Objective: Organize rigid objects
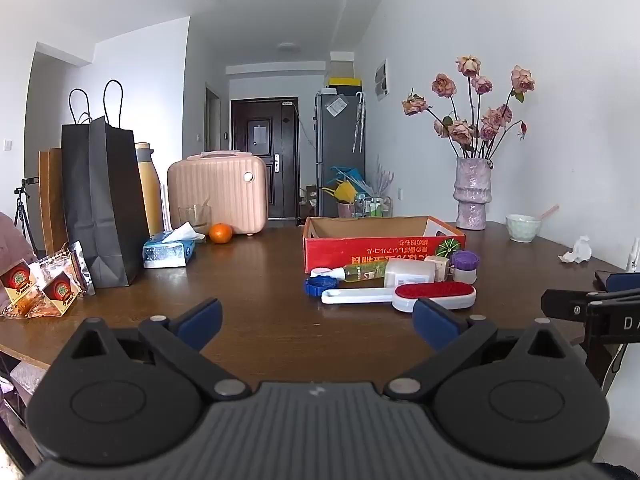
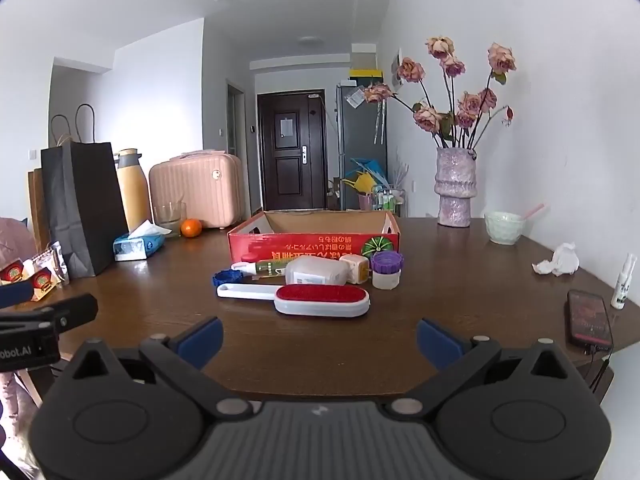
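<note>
A red cardboard box (image 1: 382, 247) (image 2: 256, 245) stands open-topped on the brown table (image 1: 256, 320) (image 2: 440, 300). In front of it lie a white lint brush with a red pad (image 1: 434, 295) (image 2: 320, 298), a white bottle (image 1: 408, 273) (image 2: 316, 271), a green spray bottle (image 1: 362, 271) (image 2: 269, 266), a blue lid (image 1: 319, 284) (image 2: 226, 278) and a purple-capped jar (image 1: 465, 266) (image 2: 386, 269). My left gripper (image 1: 318, 322) is open and empty, short of the brush. My right gripper (image 2: 319, 336) is open and empty, just before the brush.
A black paper bag (image 1: 102, 200) (image 2: 82, 204), tissue pack (image 1: 168, 252) (image 2: 138, 245), orange (image 1: 221, 233) (image 2: 191, 227), glass and pink case (image 1: 218, 192) stand at the left. A vase of roses (image 1: 472, 196) (image 2: 455, 188), bowl (image 2: 503, 227), crumpled tissue (image 2: 560, 265) and phone (image 2: 590, 320) are at the right.
</note>
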The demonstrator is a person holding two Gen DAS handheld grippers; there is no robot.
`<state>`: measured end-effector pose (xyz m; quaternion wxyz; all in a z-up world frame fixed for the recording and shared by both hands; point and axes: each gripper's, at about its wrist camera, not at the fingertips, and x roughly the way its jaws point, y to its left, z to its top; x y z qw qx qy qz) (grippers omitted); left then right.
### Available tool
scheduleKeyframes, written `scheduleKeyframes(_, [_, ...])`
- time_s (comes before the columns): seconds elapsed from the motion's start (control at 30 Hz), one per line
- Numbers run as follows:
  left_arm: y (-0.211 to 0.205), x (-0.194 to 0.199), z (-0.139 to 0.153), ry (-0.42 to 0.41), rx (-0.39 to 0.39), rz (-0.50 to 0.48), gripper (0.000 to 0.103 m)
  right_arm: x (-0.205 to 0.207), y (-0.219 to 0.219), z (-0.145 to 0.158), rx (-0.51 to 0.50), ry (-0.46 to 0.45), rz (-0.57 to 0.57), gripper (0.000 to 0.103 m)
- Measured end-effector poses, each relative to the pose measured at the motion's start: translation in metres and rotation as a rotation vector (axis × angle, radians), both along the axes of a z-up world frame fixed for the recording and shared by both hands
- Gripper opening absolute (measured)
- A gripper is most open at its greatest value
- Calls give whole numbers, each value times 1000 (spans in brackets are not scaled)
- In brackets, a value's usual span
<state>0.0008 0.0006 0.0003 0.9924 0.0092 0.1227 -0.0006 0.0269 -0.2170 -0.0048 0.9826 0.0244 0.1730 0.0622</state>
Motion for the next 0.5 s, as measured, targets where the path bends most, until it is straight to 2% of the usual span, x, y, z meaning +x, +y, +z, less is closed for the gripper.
scheduleKeyframes(0.1, [3,1,2,-1,-2,4,103,3,3,-1,11,16,0,103])
scheduleKeyframes(0.17, [6,2,3,1,-3,2,103,1,-8,2,37,-13,-9,103])
scheduleKeyframes(0.5, [1,-1,12,-21,14,7,103,-6,-1,0,-3,-51,12,103])
